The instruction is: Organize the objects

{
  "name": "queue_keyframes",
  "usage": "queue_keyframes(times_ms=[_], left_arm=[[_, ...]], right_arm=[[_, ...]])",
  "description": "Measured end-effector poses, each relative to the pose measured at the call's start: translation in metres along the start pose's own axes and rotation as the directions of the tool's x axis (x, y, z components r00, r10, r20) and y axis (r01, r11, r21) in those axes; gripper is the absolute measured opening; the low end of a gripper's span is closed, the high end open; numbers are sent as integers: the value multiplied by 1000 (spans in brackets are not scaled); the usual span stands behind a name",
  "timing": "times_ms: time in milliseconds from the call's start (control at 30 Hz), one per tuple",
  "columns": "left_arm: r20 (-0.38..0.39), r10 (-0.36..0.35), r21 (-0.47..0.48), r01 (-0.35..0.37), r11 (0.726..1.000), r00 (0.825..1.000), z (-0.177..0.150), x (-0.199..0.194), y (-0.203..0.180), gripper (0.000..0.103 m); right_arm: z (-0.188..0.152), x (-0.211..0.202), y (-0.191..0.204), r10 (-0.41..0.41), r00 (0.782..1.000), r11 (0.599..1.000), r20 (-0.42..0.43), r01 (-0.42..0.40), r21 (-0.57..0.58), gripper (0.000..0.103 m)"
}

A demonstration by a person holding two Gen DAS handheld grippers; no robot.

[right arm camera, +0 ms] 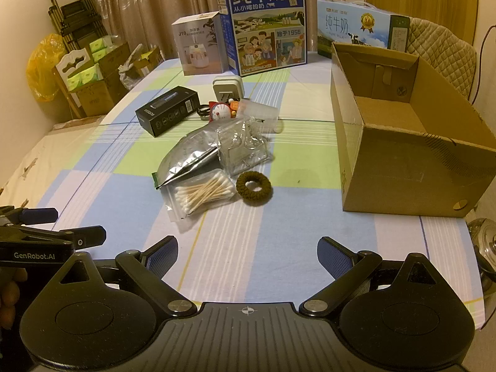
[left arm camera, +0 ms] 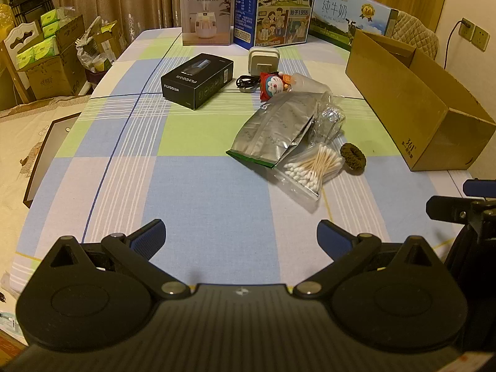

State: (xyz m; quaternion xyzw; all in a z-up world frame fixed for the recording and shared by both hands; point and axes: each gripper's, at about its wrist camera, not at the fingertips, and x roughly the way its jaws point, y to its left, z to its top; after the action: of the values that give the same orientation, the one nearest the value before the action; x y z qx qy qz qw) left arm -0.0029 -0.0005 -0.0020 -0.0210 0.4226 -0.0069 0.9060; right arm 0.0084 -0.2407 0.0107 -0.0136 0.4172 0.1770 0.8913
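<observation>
I am looking across a checked tablecloth [left arm camera: 192, 186] in blue, green and white, with curtains and stacked cartons glowing dimly behind it under warm light. I am holding the left gripper [left arm camera: 240, 238] and the right gripper [right arm camera: 248, 255] low over the near edge, both tilting down toward the cloth, jaws standing wide apart and carrying nothing. The clutter I am meaning to sort is sitting mid-table: a bag of cotton swabs [right arm camera: 203, 193] nearest me, a brown hair tie [right arm camera: 254, 187] just to its right, a silver foil pouch [left arm camera: 272, 128] partly overlapping the swab bag, a clear plastic case [right arm camera: 243, 147] leaning against the pouch, a small cartoon figurine [right arm camera: 220, 111], a white plug adapter [left arm camera: 263, 60] and a black box [left arm camera: 197, 80] further off to the left. The open cardboard box [right arm camera: 400, 145] is waiting empty at the right, and I am judging that is where things belong. What I am worrying about: the swab bag and pouch are slick and lying flat, so the pads may skid or pinch the cloth instead and drag the whole pile; the clear case is hard to read and may topple; and the two grippers are working close together, so they may bump.
</observation>
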Motion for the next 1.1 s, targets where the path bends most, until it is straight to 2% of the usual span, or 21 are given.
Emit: queue_keyframes(times_ms=[1100], left_arm=[[-13, 9, 16, -9, 1000, 1000, -1, 0, -1, 102]], right_arm=[[-1, -1, -4, 5, 1000, 1000, 0, -5, 4, 95]])
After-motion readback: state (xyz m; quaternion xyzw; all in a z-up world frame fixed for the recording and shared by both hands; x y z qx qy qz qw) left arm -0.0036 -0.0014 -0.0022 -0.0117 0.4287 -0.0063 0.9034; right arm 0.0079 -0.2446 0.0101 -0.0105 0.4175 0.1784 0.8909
